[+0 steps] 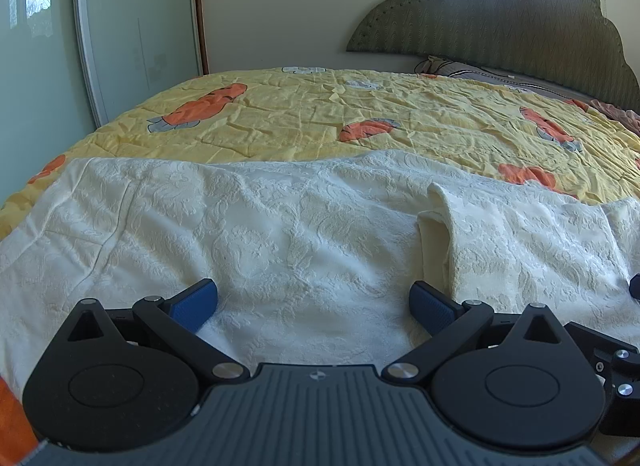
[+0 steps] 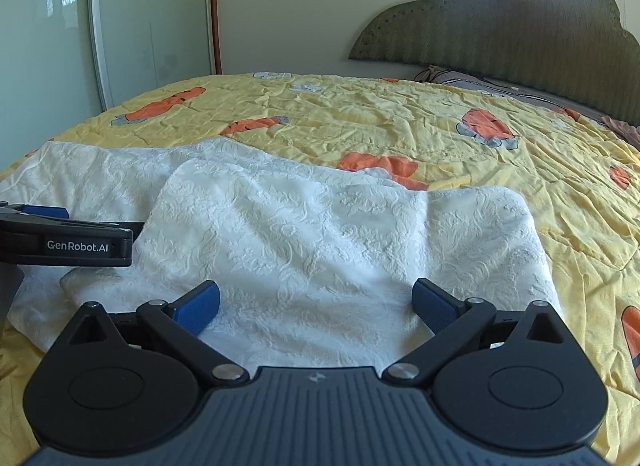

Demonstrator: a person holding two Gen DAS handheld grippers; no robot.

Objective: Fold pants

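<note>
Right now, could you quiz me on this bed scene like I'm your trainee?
1. True or false: the left gripper has its jaws closed on the white pants.
2. What is printed on the yellow quilt? A) orange carrots B) blue stars C) green leaves
3. Fill in: behind the bed stands a green padded ____.

Key: 1 false, both it and the right gripper are open above the cloth. 2 A. 3 headboard.
</note>
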